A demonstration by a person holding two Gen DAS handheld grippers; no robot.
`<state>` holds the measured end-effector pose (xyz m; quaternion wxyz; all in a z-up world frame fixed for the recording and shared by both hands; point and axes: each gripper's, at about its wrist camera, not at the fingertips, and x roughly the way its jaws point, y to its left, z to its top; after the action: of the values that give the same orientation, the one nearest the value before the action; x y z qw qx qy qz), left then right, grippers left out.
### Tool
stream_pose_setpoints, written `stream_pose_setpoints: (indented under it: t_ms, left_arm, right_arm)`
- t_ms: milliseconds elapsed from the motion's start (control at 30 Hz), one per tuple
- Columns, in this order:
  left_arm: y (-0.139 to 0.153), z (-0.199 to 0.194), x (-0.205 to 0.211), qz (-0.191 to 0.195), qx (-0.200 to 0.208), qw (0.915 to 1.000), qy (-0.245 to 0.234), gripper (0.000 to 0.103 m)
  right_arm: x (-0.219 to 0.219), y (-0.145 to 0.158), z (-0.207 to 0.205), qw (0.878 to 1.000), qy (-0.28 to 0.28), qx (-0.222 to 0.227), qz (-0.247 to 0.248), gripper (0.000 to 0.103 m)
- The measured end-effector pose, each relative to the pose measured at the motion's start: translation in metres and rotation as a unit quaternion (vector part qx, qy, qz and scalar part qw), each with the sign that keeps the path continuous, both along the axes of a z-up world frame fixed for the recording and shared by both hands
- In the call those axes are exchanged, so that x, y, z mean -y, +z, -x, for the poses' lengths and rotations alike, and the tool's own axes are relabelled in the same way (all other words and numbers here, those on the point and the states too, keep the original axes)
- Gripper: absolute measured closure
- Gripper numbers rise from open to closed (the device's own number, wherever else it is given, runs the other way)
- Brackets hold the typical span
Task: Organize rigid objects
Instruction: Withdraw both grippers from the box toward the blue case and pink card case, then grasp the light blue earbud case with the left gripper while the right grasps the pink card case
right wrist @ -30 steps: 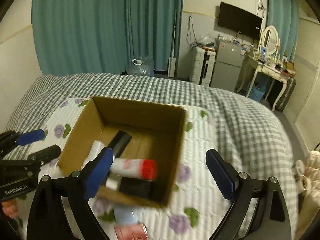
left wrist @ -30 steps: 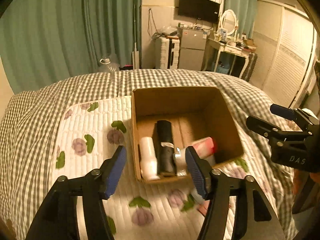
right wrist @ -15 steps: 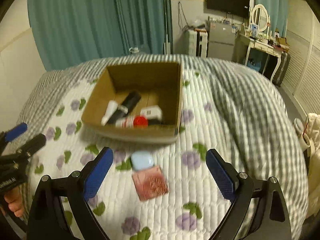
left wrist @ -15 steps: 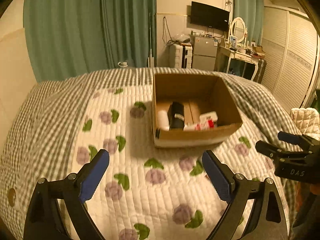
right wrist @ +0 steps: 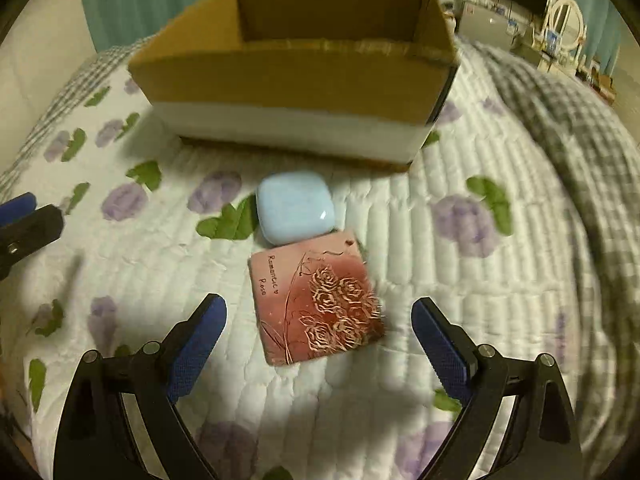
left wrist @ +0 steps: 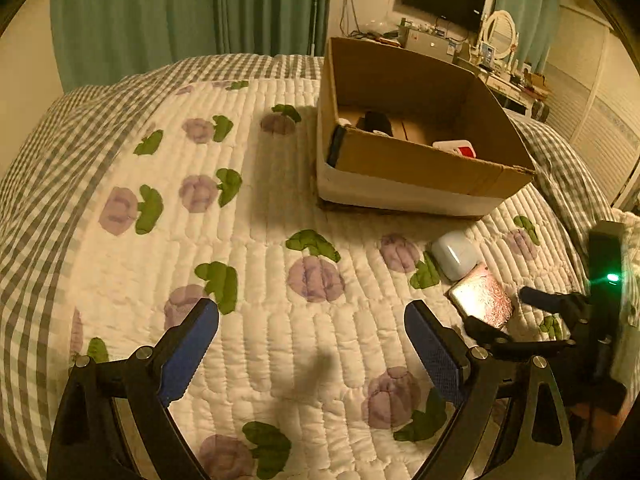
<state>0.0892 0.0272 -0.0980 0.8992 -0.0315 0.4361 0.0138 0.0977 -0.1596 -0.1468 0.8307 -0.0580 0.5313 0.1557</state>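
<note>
**A:** The left gripper [left wrist: 311, 350] hung over bare quilt [left wrist: 120, 264] with its jaws wide apart and nothing between them. What did its camera show of the work?

**B:** The cardboard box [left wrist: 416, 172] sat ahead on the right, already holding a black item [left wrist: 376, 122] and something red and white [left wrist: 460, 148]; I couldn't make those out better over the wall. Near its front wall lay a pale blue rounded case [left wrist: 455, 254], with a pink rose-print card [left wrist: 482, 300] touching it, and the right gripper [left wrist: 504, 312] just beside the card.

**A:** And from the right wrist?

**B:** Its jaws also stood wide and empty, the card [right wrist: 316, 304] lying almost centred between the pads [right wrist: 196, 344], the case [right wrist: 296, 206] touching its far edge, the box [right wrist: 296, 80] beyond.

**A:** So how should the pick go?

**B:** I'd judge the card the target. Being flat on soft quilt, it wants a low approach, pads straddling its side edges, pressing slightly into the padding, and closing without nudging the case.
</note>
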Motion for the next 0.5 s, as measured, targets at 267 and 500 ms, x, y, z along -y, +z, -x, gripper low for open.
stream_pose_setpoints:
  t_ms: [267, 500]
  left_arm:
    - [-0.003, 0.002, 0.007, -0.009, -0.007, 0.9999, -0.006, 0.007]
    - [0.004, 0.005, 0.015, -0.020, -0.001, 0.9997, -0.010, 0.007]
  right_arm:
    - [-0.007, -0.017, 0.000, 1.000, -0.002, 0.008, 0.024, 0.029]
    - [-0.001, 0.000, 0.018, 0.999, -0.013, 0.045, 0.025, 0.030]
